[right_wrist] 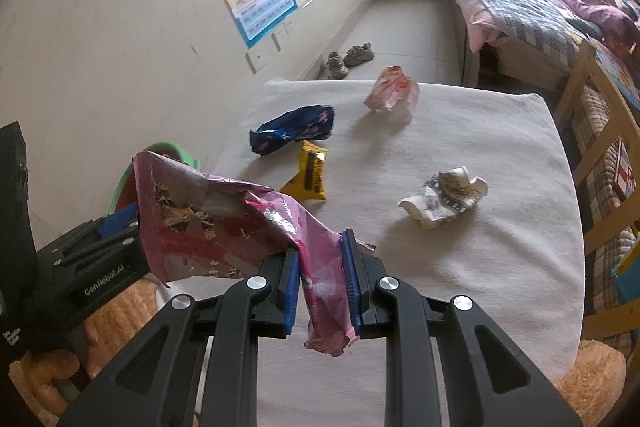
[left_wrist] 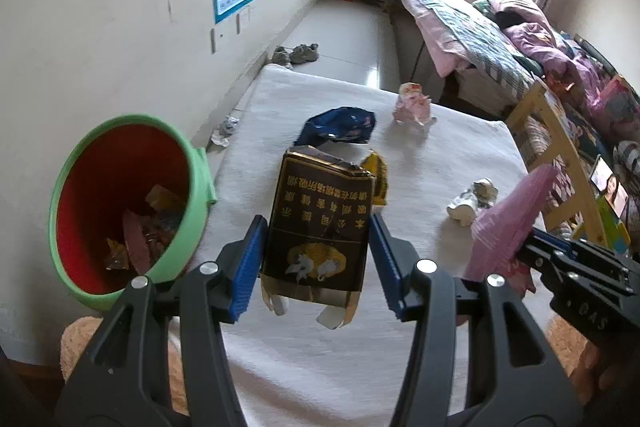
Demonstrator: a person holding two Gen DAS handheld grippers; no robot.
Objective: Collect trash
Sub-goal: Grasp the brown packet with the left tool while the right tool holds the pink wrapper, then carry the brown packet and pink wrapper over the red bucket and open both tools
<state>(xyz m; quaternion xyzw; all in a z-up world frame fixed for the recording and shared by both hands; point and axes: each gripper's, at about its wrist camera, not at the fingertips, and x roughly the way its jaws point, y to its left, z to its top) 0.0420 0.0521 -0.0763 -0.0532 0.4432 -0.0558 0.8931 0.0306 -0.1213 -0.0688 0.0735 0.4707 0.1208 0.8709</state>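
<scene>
Spillage is my main worry: the left gripper (left_wrist: 318,259) clamps a dark brown-and-gold flattened cigarette carton (left_wrist: 320,223) and the right gripper (right_wrist: 320,283) pinches a crumpled pink foil wrapper (right_wrist: 224,223), both over the white-clothed table (right_wrist: 460,267) beside the green-rimmed red plastic bin (left_wrist: 120,207), whose narrow mouth either piece could miss, and the floppy wrapper may slip out. Readable writing: Chinese health-warning characters on the carton, "GenRobot.AI" on the left gripper's body
</scene>
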